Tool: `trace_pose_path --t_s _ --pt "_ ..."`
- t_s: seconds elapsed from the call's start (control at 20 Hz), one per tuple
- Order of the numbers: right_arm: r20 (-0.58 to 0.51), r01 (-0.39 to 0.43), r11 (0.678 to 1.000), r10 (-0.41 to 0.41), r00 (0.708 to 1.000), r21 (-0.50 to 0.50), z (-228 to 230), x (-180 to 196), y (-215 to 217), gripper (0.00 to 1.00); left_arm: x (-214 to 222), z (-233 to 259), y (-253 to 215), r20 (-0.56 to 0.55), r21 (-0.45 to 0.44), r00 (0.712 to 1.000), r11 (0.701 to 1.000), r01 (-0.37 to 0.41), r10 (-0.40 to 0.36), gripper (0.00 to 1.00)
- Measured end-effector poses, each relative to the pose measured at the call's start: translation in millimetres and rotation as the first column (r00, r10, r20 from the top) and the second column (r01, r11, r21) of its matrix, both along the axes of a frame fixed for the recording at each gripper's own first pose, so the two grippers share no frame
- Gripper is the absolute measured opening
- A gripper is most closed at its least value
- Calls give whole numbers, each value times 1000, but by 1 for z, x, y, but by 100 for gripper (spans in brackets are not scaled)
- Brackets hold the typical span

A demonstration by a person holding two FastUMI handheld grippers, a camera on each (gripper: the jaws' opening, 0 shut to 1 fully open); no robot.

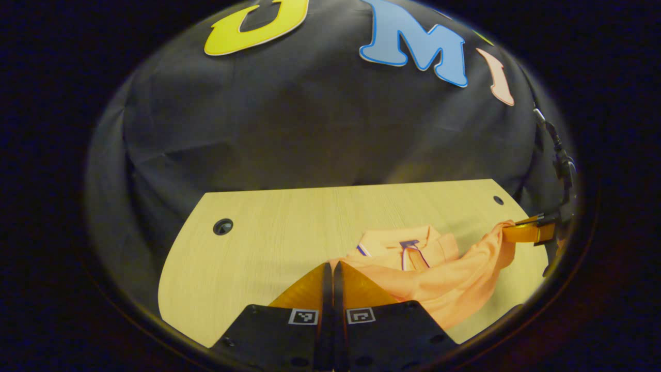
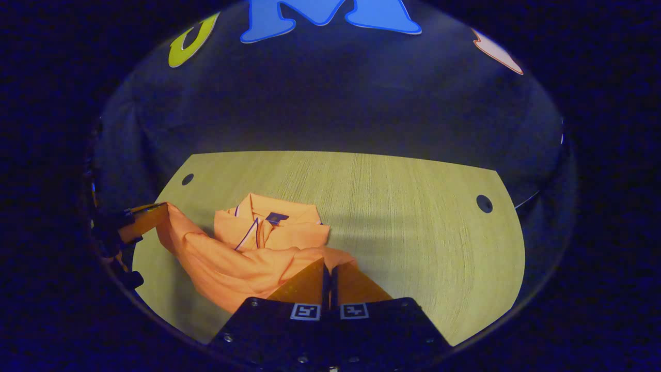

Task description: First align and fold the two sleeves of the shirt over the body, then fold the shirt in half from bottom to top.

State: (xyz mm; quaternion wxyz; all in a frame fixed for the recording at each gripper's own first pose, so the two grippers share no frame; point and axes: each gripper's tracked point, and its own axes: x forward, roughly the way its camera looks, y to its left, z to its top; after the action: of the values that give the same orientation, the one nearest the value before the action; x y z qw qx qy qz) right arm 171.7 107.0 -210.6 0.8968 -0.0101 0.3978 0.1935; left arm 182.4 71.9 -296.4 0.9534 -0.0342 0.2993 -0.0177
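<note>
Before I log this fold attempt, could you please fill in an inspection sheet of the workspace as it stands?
Surface: light wooden table with round holes near its far corners.
Job's things: orange polo shirt, collar toward the far side, lower part lifted off the table and stretched between the two grippers.
Clutter: nothing seen.
Grippers: left gripper closed on one bottom corner of the shirt; right gripper closed on the other corner; each also appears at the edge of the other's view, with cloth pinched.
Cables: a dark strap or cable hangs above the right gripper in the left gripper view.
Surroundings: black cloth booth wall behind the table.
</note>
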Motion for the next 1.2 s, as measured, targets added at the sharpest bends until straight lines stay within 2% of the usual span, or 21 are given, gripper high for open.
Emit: trace_pose_path --t_s 0.25,0.4,0.55,0.7,0.8,0.85,0.95,1.0,1.05,1.2 --pt "31 41 998 -43 999 38 -3 65 14 0 65 -19 20 4 -44 998 997 -62 62 6" --pt "7 78 995 -78 997 70 -20 86 22 0 89 -42 27 -6 -14 998 998 -60 60 5" --pt "-28 107 993 -105 994 48 -41 92 24 0 98 -68 21 -47 28 998 999 -33 35 7" --pt "-43 114 993 -113 993 14 -45 88 26 0 99 -86 15 -83 22 996 999 -43 44 6" --pt "-42 122 993 -121 992 11 -44 89 25 1 96 -91 15 -89 -3 994 998 -59 59 11" --pt "-47 122 992 -121 992 18 -43 88 27 7 94 -90 17 -94 -4 993 998 -67 66 33" --pt "-34 135 991 -135 990 20 -42 91 25 31 91 -88 21 -94 -8 992 997 -80 79 78" --pt "-30 138 990 -137 990 23 -40 89 21 38 89 -83 24 -92 -8 992 996 -85 84 100" --pt "-25 143 990 -142 990 20 -37 85 16 64 88 -81 24 -90 -3 992 996 -89 89 96" --pt "-13 146 989 -146 989 24 -25 78 11 65 85 -67 27 -71 -3 993 996 -94 93 96"
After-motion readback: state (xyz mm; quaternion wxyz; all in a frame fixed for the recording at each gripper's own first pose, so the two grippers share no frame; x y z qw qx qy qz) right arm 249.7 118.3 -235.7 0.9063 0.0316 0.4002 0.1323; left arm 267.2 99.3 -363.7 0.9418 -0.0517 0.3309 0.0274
